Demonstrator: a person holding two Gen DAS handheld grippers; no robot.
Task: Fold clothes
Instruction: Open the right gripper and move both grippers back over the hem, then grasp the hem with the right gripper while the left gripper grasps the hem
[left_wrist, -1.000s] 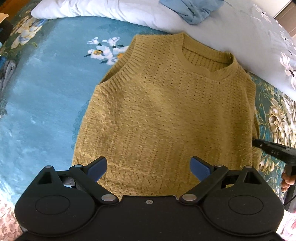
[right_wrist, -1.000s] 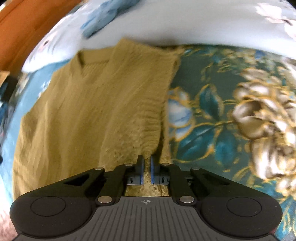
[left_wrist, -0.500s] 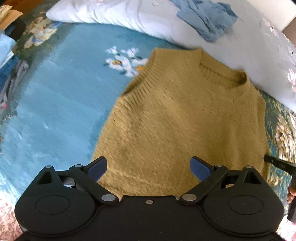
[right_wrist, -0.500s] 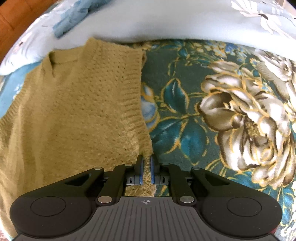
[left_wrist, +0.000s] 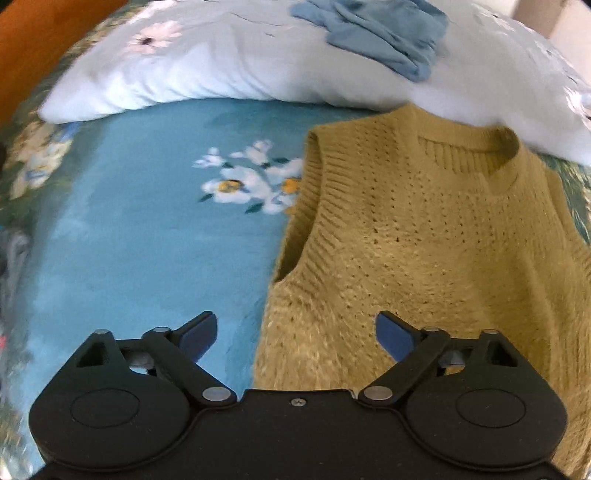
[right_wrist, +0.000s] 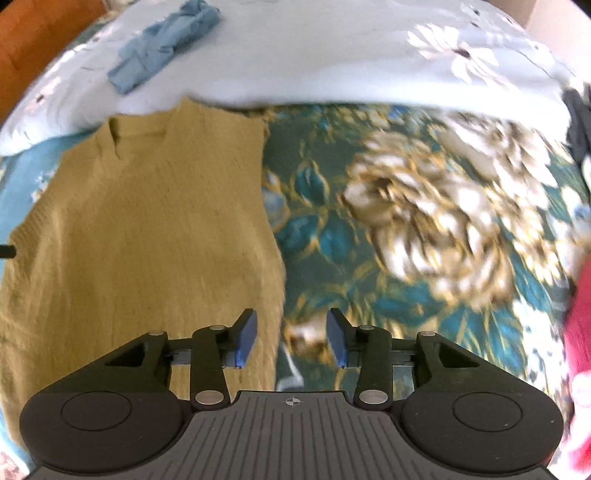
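Vest: the mustard knit vest (left_wrist: 424, 236) lies flat on the bed (left_wrist: 140, 240), collar toward the pillow (left_wrist: 229, 62).
Right gripper (right_wrist: 291, 334): jaws have just been opening, hem released, nothing pinched.
Left gripper (left_wrist: 295, 332): jaws wide, narrowing, straddling the vest's side edge.
Meaning: spreading looks done; folding likely next.

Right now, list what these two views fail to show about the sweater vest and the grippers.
- Sweater vest hem: hidden behind the gripper bodies in both wrist views.
- Its right side: cut off by the left wrist frame edge; its left side by the right wrist edge.
- Left gripper and right gripper: both open, but pad contact with the knit cannot be told.
- Red thing: blurred, cut off at the frame edge.
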